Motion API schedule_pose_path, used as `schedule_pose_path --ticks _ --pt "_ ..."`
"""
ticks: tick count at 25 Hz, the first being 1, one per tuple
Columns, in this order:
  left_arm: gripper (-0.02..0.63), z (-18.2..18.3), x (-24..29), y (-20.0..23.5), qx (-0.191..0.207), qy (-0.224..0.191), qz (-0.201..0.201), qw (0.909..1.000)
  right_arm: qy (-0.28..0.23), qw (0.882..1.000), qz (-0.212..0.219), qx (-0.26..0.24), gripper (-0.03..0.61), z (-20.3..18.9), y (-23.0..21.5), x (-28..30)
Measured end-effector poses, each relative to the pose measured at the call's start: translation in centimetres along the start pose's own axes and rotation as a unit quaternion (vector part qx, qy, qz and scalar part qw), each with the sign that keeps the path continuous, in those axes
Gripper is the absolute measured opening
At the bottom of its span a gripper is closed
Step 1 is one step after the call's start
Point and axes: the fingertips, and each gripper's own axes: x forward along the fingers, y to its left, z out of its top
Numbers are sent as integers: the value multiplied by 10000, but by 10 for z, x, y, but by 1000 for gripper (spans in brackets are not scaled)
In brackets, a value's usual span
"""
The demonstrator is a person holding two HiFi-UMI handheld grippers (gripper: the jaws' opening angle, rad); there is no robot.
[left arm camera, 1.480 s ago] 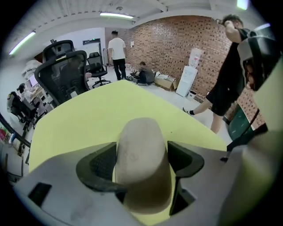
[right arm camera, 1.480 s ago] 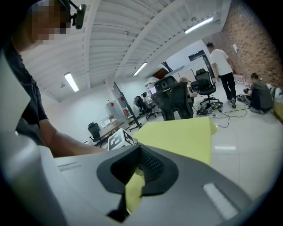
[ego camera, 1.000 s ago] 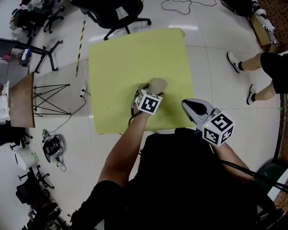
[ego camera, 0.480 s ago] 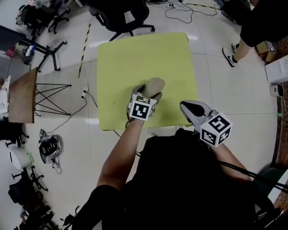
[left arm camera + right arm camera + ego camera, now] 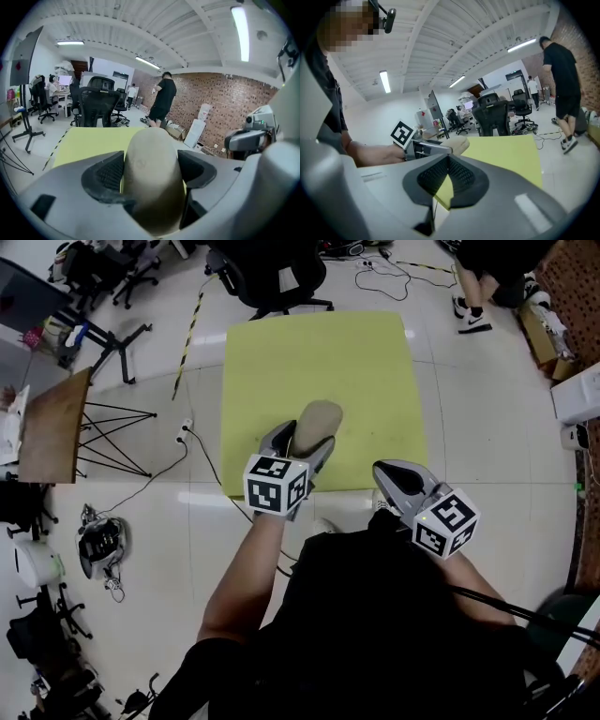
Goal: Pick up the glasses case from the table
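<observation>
Your left hand-held gripper [image 5: 302, 442] clamps the case [image 5: 319, 416] across its middle above the table [image 5: 356, 362], while your right hand-held gripper [image 5: 398, 479] is clenched empty; the case is probably light, stiff and slick, so that central hold suits it.

Matt beige glasses case [image 5: 317, 421] in smooth grey plastic left gripper [image 5: 300, 444]
Case skin smooth, low sheen; jaw pads [image 5: 110, 173] black, ribbed, rubber-like. Right gripper [image 5: 389, 474]: same grey plastic, matt. Table [image 5: 319, 352] top matt yellow-green; floor [image 5: 487, 437] glossy tile; bkgd wall [image 5: 220, 98] rough red brick.
</observation>
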Motion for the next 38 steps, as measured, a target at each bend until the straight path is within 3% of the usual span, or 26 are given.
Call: schedule_pose_path --ticks 10,17,20,29,38 --pt "364 1 -53 -30 -531 -562 -166 9969 -233 9995 125 184 3 3 9 -29" --pt "364 6 -101 -70 -817 -877 -173 9926 -519 9982 287 -118 2 18 28 -72" --pt "364 7 -106 -88 -674 -914 -14 9935 -567 9978 253 -226 3 11 22 -97" --pt "364 3 -131 -146 -678 -1003 234 9924 -775 9953 526 226 2 -9 16 -140" --pt "364 -12 -171 -152 -533 -1028 447 9923 -764 9943 740 -28 2 -12 43 -138"
